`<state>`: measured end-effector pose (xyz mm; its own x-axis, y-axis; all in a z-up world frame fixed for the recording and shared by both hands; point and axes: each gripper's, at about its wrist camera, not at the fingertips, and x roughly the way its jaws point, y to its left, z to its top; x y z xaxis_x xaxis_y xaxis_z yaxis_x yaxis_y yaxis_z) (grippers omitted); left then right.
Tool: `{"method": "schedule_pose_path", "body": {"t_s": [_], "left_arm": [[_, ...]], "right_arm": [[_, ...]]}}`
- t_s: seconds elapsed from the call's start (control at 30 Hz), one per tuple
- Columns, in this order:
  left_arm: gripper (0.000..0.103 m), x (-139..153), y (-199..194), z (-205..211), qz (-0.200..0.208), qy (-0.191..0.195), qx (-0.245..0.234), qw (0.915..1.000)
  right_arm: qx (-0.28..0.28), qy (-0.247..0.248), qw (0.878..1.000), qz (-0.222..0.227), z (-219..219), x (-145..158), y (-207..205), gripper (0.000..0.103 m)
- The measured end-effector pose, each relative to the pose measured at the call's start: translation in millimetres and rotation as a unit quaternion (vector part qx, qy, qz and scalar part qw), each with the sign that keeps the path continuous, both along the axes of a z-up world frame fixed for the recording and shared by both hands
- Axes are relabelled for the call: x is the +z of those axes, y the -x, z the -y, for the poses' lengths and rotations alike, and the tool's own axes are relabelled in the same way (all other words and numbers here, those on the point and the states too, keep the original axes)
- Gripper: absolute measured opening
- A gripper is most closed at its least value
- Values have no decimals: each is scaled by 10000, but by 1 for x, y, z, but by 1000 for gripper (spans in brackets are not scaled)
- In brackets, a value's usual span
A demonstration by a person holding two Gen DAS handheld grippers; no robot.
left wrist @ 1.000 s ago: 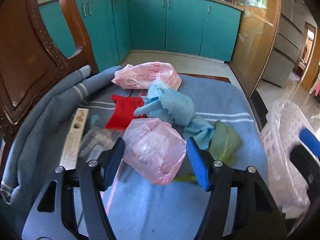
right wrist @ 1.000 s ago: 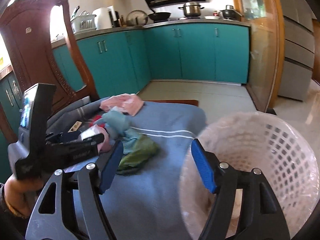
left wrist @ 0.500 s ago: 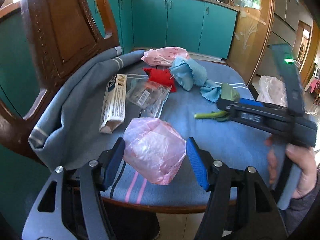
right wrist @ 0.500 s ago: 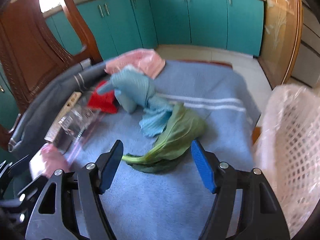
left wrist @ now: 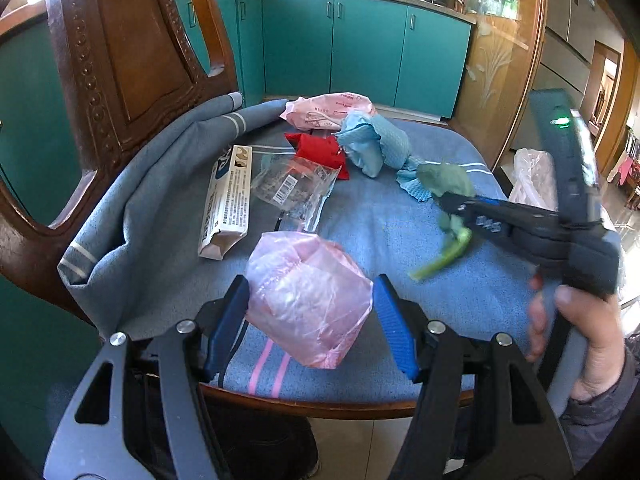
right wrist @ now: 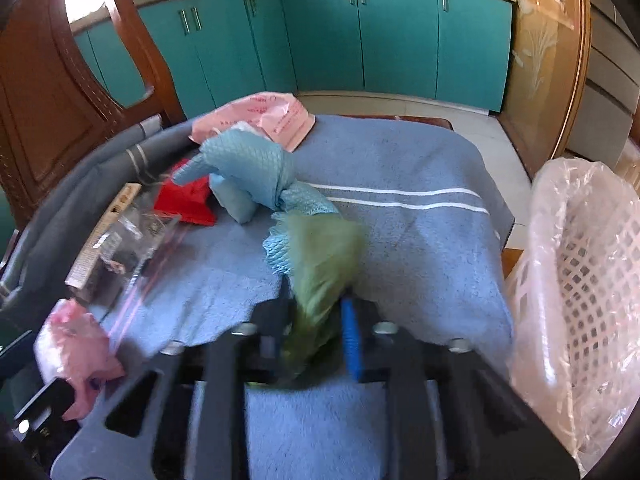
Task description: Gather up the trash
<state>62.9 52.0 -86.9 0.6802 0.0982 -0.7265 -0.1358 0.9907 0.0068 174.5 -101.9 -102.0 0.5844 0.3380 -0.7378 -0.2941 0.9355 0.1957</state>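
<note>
My left gripper (left wrist: 310, 320) is shut on a crumpled pink plastic bag (left wrist: 306, 296) and holds it over the near edge of the blue towel (left wrist: 380, 220). The bag also shows at the left of the right wrist view (right wrist: 76, 344). My right gripper (right wrist: 316, 320) is shut on a green vegetable leaf (right wrist: 324, 256), lifted slightly off the towel; the leaf and its stem hang from it in the left wrist view (left wrist: 448, 200). A white mesh trash basket (right wrist: 580, 272) lined with clear plastic stands to the right of the chair.
On the towel lie a pink printed bag (left wrist: 328, 110), a light blue cloth (left wrist: 372, 144), a red packet (left wrist: 320, 150), a clear wrapper (left wrist: 296, 188) and a long white box (left wrist: 228, 204). A carved wooden chair back (left wrist: 120, 60) rises at left. Teal cabinets (left wrist: 360, 48) stand behind.
My right gripper has moved in and shut on the green leaf, lifting it off the towel. My left gripper still holds the pink bag at the near edge.
</note>
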Motion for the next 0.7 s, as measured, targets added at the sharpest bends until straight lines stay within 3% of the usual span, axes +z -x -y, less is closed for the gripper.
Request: {"method": "schedule_pose_path", "body": {"t_s": [0.2,0.3,0.53,0.7], "left_arm": [[66,0,-1,-2,4,24,12,10000],[67,-1,-2,-1,3,-11,-3,10000],[67,-2,-4,0,-10,-94,-22,10000],[67,-2,-4,-1,-21,-79,-22,10000]], "right_arm": [[18,-347,9971,679,23,34,21,20],[171,-543,9951,809,30,42,25,20],[465,38,9909,1260,24,54,35,20],[886,152,9872,1318,26,60,40,19]]}}
